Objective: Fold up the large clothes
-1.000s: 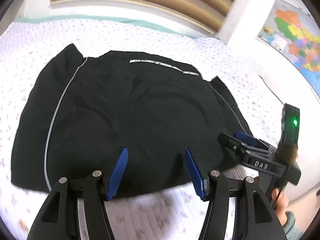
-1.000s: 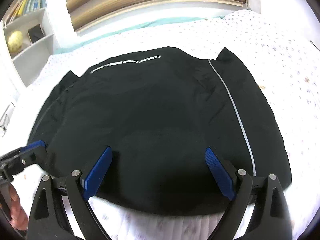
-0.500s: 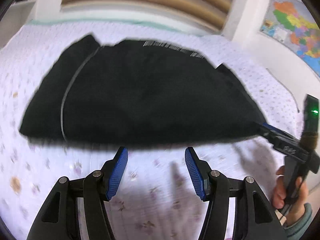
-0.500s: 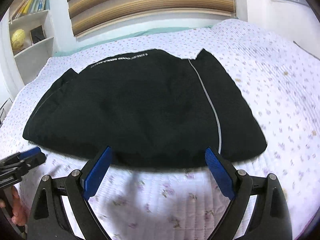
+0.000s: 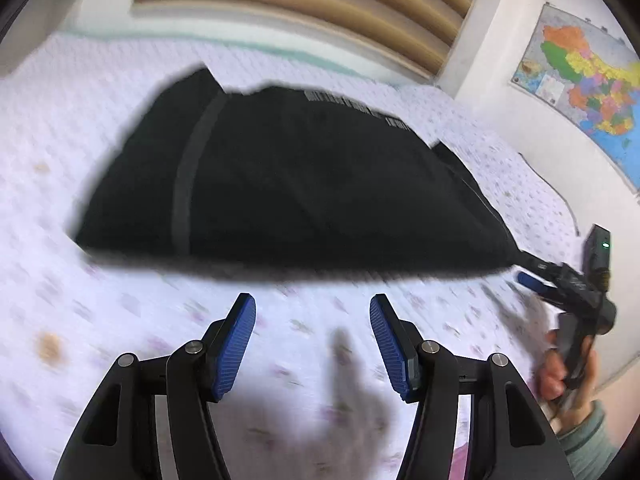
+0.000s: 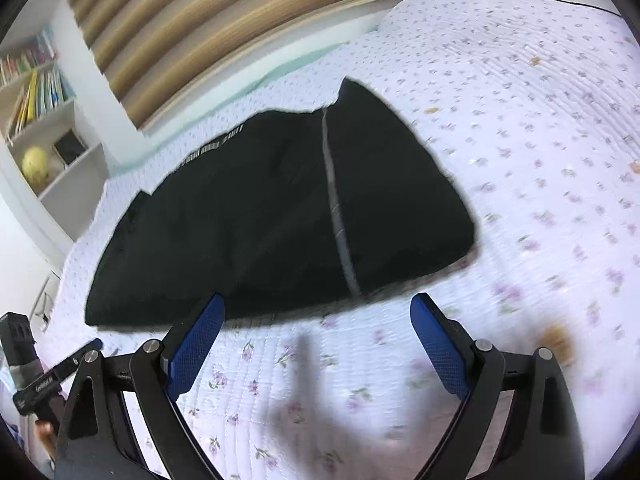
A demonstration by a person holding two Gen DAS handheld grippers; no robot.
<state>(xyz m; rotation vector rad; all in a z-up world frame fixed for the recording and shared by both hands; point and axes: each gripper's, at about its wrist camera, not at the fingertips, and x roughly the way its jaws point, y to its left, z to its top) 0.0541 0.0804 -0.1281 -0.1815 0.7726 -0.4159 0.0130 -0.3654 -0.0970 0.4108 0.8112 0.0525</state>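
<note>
The left gripper (image 5: 312,314) hangs over bare bedspread with its 2 blue pads (image 5: 236,344) set well apart and nothing between them. Its near edge sits just short of the black garment (image 5: 304,184), with a strip of quilt showing between the fingertips and the cloth's hem. The right gripper (image 6: 318,320) is spread wider, also holding nothing; its left pad overlaps the garment's near hem in the right wrist view, though whether it touches the cloth cannot be told.

In the left wrist view the right gripper appears at the far right, gripped by a hand (image 5: 568,376) in a grey-green sleeve (image 5: 588,440), its tips pointing at the garment's near right corner; contact there is too blurred to judge.

The garment lies flat in the middle of the bedspread (image 6: 540,128), which is white with small purple flowers. A thin pale stripe (image 6: 338,216) runs along each side of the cloth, and a line of white lettering (image 5: 356,110) marks its far edge.

Beyond the bed stand a striped wooden headboard (image 5: 320,4), a wall map (image 5: 588,88) on the right, and a bookshelf (image 6: 44,120) with books and a yellow globe (image 6: 35,163) on the left.
</note>
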